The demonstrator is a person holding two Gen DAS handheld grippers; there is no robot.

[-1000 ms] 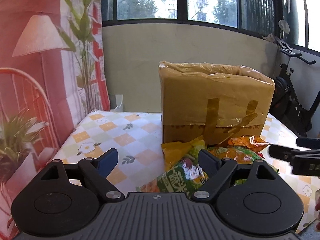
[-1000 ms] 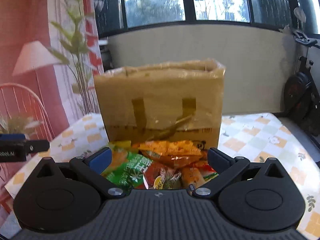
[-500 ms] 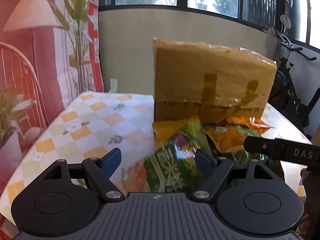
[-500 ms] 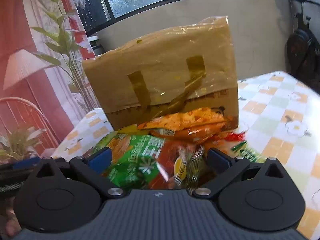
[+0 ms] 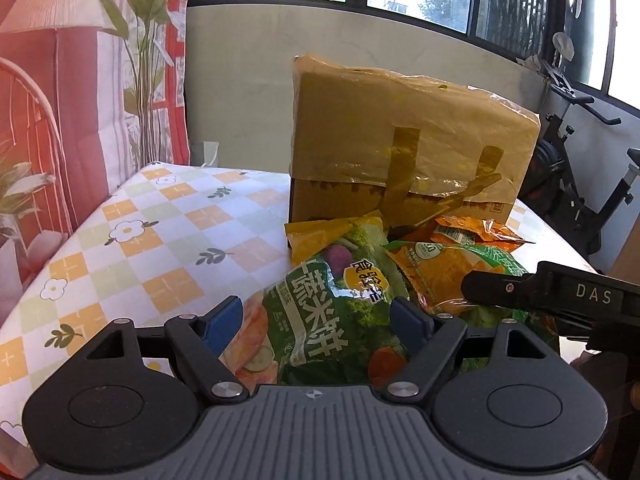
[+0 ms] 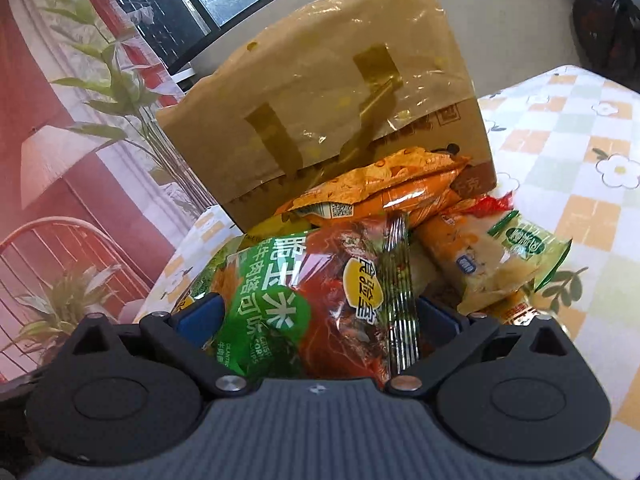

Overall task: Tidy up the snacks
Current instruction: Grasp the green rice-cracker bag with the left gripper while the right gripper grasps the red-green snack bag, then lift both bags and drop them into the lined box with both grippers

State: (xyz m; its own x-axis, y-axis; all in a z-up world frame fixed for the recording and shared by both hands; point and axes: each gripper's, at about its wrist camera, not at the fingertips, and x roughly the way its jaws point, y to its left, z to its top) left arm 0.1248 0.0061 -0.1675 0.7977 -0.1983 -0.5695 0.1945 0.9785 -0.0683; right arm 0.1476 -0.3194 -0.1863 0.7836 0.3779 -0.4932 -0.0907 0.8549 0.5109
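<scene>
Checked tablecloth (image 5: 132, 248): snack pile against taped cardboard box (image 5: 404, 148). Left gripper (image 5: 316, 320) jaws apart, straddling green packet (image 5: 336, 316); right gripper (image 6: 318, 316), jaws just closing, apart, around red-green packet (image 6: 320, 296), ready for picking.

We see a tall brown cardboard box wrapped in yellow tape (image 5: 404, 148) standing on the checked, flower-printed worktop (image 5: 152, 248). Before it, touching its base, lies a heap of crinkly foil snack packets (image 6: 360, 248). An orange packet (image 6: 384, 184) lies on top, nearest the box; a green rice-cracker packet (image 5: 332, 312) lies at the heap's left front.
</scene>
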